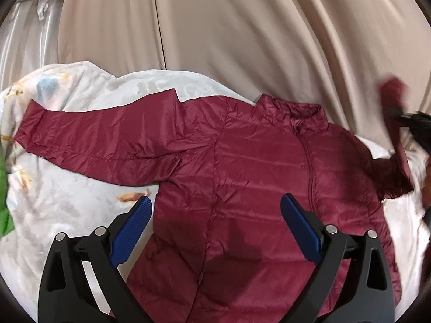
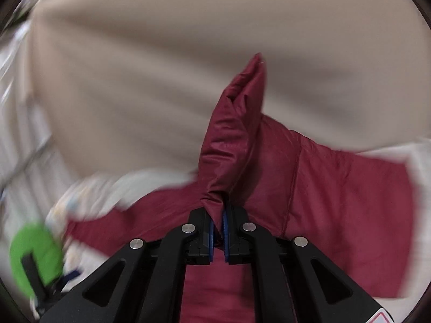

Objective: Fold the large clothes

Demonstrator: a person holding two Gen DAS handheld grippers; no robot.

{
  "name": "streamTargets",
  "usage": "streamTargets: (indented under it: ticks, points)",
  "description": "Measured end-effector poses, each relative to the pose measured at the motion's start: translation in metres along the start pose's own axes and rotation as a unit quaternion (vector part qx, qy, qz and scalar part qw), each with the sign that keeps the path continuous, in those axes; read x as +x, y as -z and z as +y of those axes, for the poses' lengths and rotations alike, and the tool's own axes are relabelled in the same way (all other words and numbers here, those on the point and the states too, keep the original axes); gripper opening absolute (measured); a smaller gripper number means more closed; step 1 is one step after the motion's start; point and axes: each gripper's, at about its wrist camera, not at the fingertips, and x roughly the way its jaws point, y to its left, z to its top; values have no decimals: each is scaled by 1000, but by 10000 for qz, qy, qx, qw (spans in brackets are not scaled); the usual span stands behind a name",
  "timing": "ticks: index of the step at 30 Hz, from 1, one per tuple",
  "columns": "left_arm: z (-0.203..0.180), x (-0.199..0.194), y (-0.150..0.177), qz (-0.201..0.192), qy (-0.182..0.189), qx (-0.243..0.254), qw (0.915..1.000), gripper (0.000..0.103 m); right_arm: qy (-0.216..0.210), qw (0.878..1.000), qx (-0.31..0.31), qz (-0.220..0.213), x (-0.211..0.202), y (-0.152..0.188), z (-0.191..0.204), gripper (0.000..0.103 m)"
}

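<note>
A dark red puffer jacket (image 1: 258, 175) lies front up on a white floral blanket (image 1: 67, 202), collar toward the curtain, one sleeve (image 1: 94, 134) spread flat to the left. My left gripper (image 1: 215, 210) is open and empty, hovering over the jacket's lower body. My right gripper (image 2: 218, 220) is shut on the other sleeve (image 2: 234, 134) and holds its cuff end lifted upright above the jacket (image 2: 336, 202). In the left wrist view that raised sleeve (image 1: 393, 91) and the right gripper show blurred at the far right.
A beige curtain (image 1: 242, 32) hangs close behind the bed. A bright green item (image 1: 4, 193) lies at the blanket's left edge; it also shows in the right wrist view (image 2: 35, 255).
</note>
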Motion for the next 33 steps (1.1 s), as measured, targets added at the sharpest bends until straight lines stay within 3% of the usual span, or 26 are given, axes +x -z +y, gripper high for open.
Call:
streamTargets:
  ticks: [4,7,9,12,13,16,19,20,23,25,28,29,32,33]
  points:
    - [14,8,-5,118,140,-227,9996,94,-449,9913,-577,1096,106,58,83,15]
    - [26,19,-7,275,214,-371,9987,94,-458,9850,-770,1475,126,99,113,22]
    - [33,28,-9,379,315,-461,9977,94,-551,9838,-783,1512,119,106,113,28]
    - [35,46,-13,524,463,-577,9959,94,-514,9896,-712,1143,78,95,85,50]
    - [33,56,-14,623,570,-618,9945,94,-407,9917,-708,990,62,90,72,52]
    - [19,87,-8,1003,830,-694,9891,94,293,9965,-479,611,13,79,12,58]
    - [2,120,2,1365,914,-775,9834,91,1127,9927,31,430,-24,73,-60,59]
    - [-3,128,5,1449,882,-782,9824,85,1368,9891,375,391,-37,73,-91,59]
    - [-20,142,11,1491,791,-649,9835,48,1670,9813,878,386,-48,75,-141,60]
    - [-28,146,5,1437,899,-550,9840,10,1751,9778,1050,468,-40,76,-158,60]
    - [-36,140,-12,1121,962,-387,9883,3,1786,9759,1125,555,-18,76,-163,59]
    - [-39,133,-21,896,959,-293,9909,2,1765,9762,1096,624,-6,74,-162,56]
    - [-39,119,-43,454,935,-180,9944,2,1640,9804,850,685,13,71,-148,6]
    - [-36,116,-47,381,903,-166,9951,2,1544,9838,793,452,8,67,-140,4]
